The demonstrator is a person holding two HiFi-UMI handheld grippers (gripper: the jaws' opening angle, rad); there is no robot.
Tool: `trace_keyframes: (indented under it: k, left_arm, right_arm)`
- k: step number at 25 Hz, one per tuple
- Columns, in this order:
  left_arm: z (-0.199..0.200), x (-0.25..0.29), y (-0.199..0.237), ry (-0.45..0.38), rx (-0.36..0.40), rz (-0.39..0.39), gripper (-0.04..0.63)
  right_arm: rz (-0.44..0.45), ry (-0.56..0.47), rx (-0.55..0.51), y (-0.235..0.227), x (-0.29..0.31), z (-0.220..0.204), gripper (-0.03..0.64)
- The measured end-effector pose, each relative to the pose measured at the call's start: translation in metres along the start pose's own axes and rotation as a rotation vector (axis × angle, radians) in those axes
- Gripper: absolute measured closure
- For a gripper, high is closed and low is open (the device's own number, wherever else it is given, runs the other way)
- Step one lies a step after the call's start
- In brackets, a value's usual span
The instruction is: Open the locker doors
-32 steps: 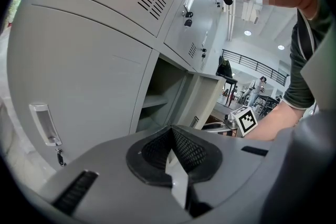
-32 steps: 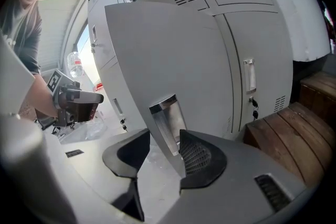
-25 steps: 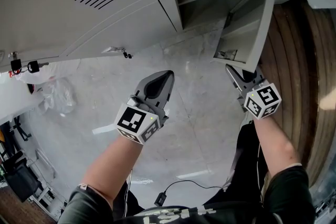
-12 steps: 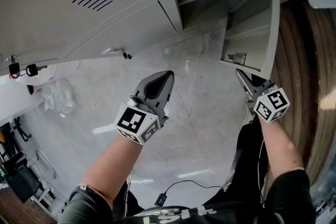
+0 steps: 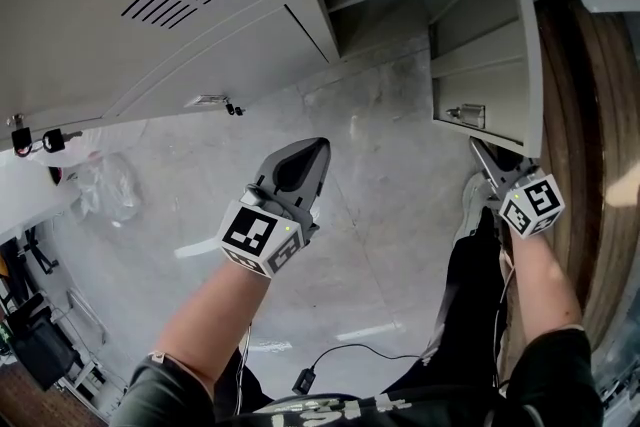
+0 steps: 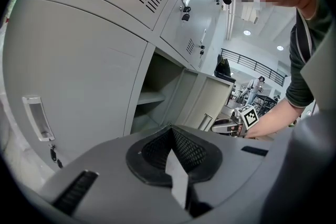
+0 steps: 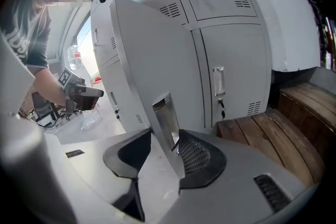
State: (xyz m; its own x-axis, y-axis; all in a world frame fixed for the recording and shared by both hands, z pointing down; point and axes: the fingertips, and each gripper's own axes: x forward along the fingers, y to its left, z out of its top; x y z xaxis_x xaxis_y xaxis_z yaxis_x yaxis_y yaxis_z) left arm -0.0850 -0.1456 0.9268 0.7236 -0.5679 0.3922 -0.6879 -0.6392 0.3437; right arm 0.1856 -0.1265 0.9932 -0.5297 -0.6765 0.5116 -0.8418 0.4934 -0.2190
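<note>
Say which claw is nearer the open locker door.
Right. The right claw has the door edge between its jaws, which have just been closing; left claw hangs over the floor, apart.

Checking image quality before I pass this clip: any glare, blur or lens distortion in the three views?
Head view: sharp and evenly lit; the wide lens bows the lockers, and the floor shows a faint sheen. Left gripper view: strong fisheye with black corners; the ceiling lights are blown out. Right gripper view: same fisheye; the background at left is overexposed, while the open locker door is sharp.
</note>
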Motion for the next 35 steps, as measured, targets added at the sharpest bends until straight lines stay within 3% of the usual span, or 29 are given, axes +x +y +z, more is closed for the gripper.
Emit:
trace_keyframes:
  k: [16,21,30,35]
  left_arm:
    - [0.002,0.003,-0.01,0.0,0.014,-0.009,0.591]
    - [0.005,0.003,-0.013,-0.001,0.021,-0.01,0.591]
    - [0.008,-0.002,-0.015,0.002,0.028,-0.007,0.591]
    - [0.01,-0.005,-0.015,-0.003,0.026,-0.001,0.591]
  right_arm:
    - [-0.221,-0.013,0.005,-0.079,-0.052,-0.006,0.466]
    - [-0.335,-0.026,0.022,-0.112,-0.064,-0.001,0.555]
    - [-0.36,-0.032,0.05,-0.115,-0.065,-0.003,0.554]
    - [-0.339,0.017,0.159,-0.09,-0.064,-0.034,0.546]
